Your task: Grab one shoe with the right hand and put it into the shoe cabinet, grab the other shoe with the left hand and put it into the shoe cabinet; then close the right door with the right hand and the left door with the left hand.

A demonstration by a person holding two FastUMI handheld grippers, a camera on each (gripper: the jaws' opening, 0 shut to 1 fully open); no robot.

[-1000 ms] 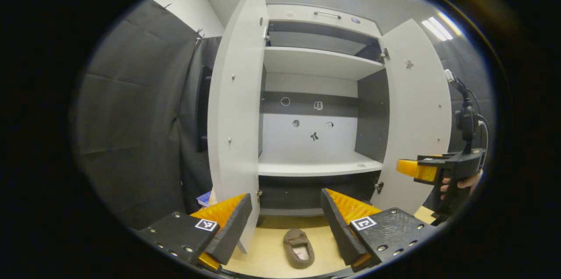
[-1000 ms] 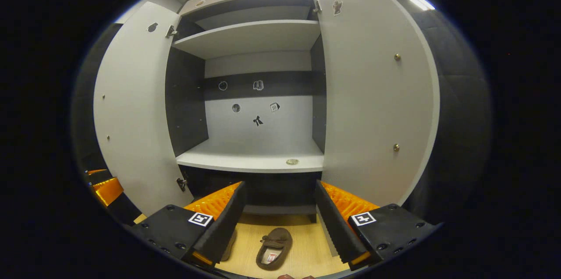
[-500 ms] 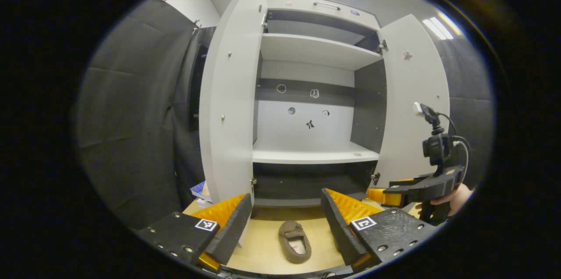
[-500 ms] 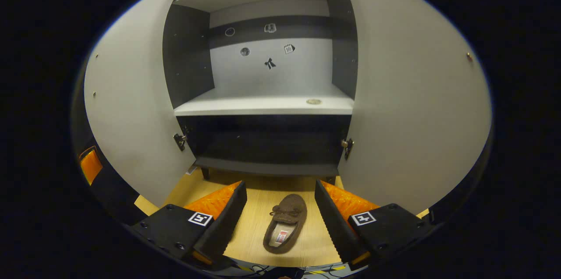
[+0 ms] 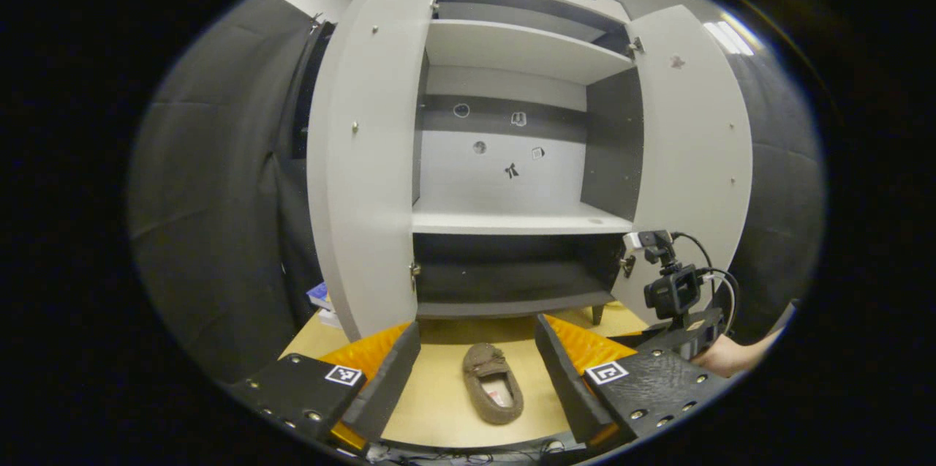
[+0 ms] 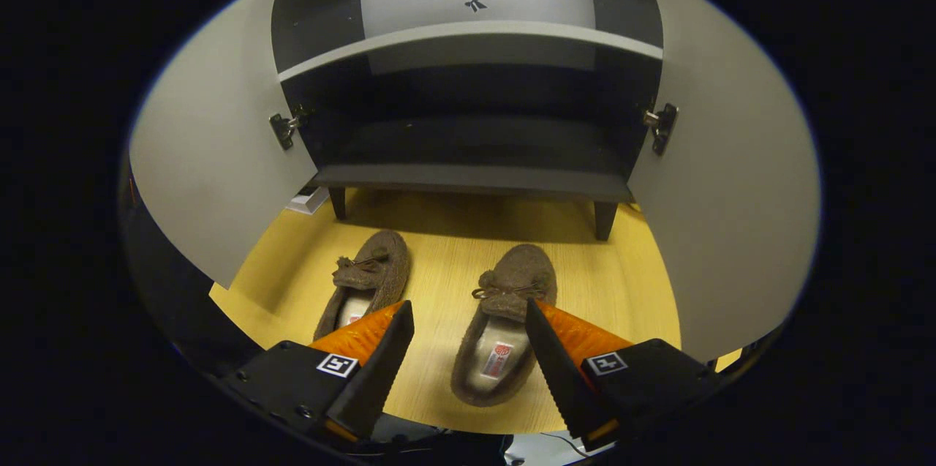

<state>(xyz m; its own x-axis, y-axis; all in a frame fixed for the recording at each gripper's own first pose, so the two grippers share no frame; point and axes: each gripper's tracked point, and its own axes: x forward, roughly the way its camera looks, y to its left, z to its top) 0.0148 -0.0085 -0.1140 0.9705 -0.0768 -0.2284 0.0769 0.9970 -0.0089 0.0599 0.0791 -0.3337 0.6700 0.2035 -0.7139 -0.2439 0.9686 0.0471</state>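
right claw [image 6: 462, 349] spread, being held over right shoe [image 6: 503, 334] | left shoe [image 6: 365, 283] lying at its 10 o'clock on floor [image 6: 439, 246] | left claw [image 5: 475, 371] spread | shoe cabinet [image 6: 468, 151] at 12 o'clock, doors standing open

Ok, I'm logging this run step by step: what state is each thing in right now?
left door: open
right door: open
shoe cabinet: shelves bare, no shoe inside
right shoe: on the floor, between the fingers, not gripped
left shoe: on the floor, untouched
right hand-held gripper: open, low over the right shoe
left hand-held gripper: open, holding nothing
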